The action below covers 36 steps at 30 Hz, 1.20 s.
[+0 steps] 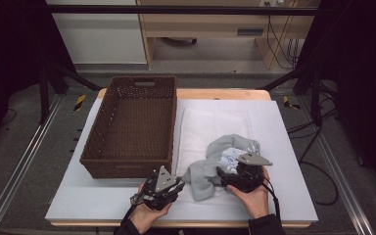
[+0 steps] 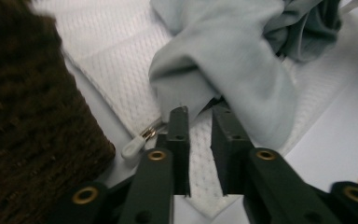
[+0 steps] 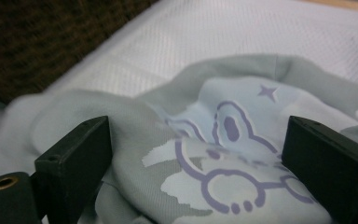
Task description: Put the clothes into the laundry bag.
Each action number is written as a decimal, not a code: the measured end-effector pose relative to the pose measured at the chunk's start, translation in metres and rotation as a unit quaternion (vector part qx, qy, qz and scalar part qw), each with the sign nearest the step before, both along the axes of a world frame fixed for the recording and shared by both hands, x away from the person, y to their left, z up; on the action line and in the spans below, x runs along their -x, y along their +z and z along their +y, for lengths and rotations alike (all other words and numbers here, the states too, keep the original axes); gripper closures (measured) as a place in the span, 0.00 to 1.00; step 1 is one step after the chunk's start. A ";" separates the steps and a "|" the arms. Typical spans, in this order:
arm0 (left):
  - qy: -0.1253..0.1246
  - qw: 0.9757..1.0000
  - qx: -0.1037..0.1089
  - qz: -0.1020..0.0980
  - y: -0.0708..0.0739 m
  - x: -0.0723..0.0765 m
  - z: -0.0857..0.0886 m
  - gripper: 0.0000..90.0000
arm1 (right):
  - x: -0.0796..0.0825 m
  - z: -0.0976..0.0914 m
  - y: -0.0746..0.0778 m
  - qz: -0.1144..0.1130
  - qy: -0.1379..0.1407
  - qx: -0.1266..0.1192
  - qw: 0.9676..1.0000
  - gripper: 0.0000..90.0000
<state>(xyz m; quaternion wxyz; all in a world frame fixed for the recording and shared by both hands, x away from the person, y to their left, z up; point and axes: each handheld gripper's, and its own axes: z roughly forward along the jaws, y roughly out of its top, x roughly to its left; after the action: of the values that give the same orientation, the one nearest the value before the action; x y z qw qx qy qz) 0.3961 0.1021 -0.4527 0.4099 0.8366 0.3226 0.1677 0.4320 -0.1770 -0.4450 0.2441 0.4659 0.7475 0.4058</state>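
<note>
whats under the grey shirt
The grey shirt lies crumpled on a white mesh bag with a zipper pull. How far the bag reaches beneath it is covered.

Left gripper (image 1: pixel 176 185) fingers seemingly near-closed; right gripper (image 1: pixel 219 177) fingers wide.

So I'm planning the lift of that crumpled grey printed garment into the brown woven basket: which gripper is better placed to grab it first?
Probably the left gripper: its nearly closed jaws sit at the edge of the grey printed garment, next to the brown woven basket. The right gripper stands wide open around the print.
</note>
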 end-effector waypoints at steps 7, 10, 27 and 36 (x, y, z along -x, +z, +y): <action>-0.007 1.000 0.003 0.000 -0.016 -0.007 -0.009 1.00 | 0.001 0.001 -0.021 0.011 -0.010 0.043 0.999 0.29; -0.009 1.000 -0.004 -0.001 -0.019 -0.007 -0.011 1.00 | 0.001 -0.002 -0.027 0.015 -0.008 0.042 0.999 0.50; -0.018 1.000 -0.017 0.011 -0.028 -0.010 -0.017 1.00 | 0.018 -0.083 0.010 -0.001 -0.080 -0.018 0.997 0.82; -0.019 1.000 -0.020 0.014 -0.030 -0.010 -0.020 1.00 | 0.015 -0.091 -0.006 0.003 -0.075 0.020 0.997 0.65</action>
<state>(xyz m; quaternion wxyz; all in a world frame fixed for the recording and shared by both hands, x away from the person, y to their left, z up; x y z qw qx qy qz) 0.4057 0.0817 -0.4831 0.3916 0.8530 0.3088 0.1542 0.4168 -0.2681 -0.4508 0.2806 0.5168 0.7192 0.3701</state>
